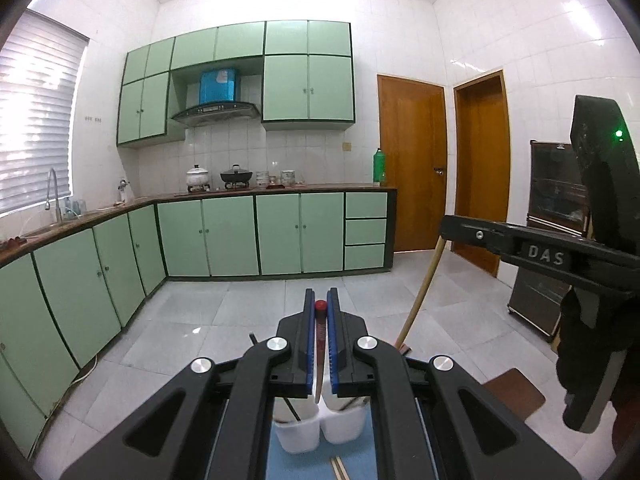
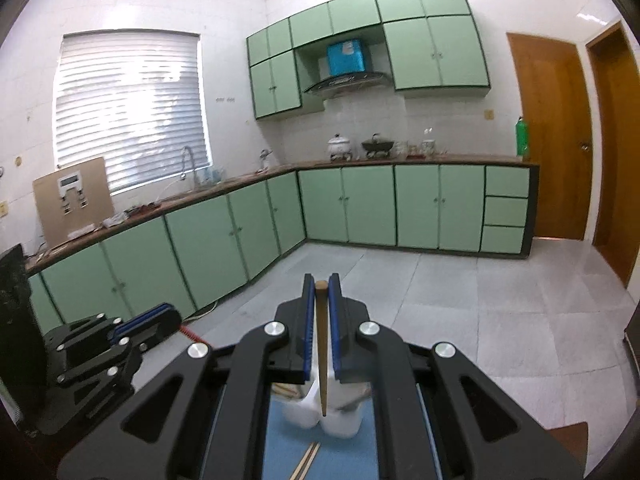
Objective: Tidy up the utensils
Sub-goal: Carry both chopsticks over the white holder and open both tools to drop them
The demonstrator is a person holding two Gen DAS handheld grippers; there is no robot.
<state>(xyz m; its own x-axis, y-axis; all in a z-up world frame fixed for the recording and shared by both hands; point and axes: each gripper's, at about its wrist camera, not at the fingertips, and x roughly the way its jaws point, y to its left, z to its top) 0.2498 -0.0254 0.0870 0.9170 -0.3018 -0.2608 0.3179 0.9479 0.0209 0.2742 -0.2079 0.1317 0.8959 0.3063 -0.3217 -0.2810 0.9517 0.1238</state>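
Note:
My left gripper (image 1: 320,304) is shut on a red-handled utensil (image 1: 320,322) with a metal end that hangs down over a white two-cup utensil holder (image 1: 320,428) on a blue mat (image 1: 304,464). My right gripper (image 2: 321,286) is shut on a wooden chopstick (image 2: 321,344), its tip pointing down over the same white holder (image 2: 336,420). In the left wrist view the right gripper (image 1: 444,232) holds the chopstick (image 1: 420,292) at the right. In the right wrist view the left gripper (image 2: 170,314) shows at the left with the red handle (image 2: 191,334).
Loose wooden chopsticks (image 2: 306,462) lie on the blue mat (image 2: 360,460) in front of the holder; they also show in the left wrist view (image 1: 340,468). A brown table edge (image 1: 516,396) lies to the right. Green kitchen cabinets (image 1: 240,236) and wooden doors (image 1: 412,164) stand beyond.

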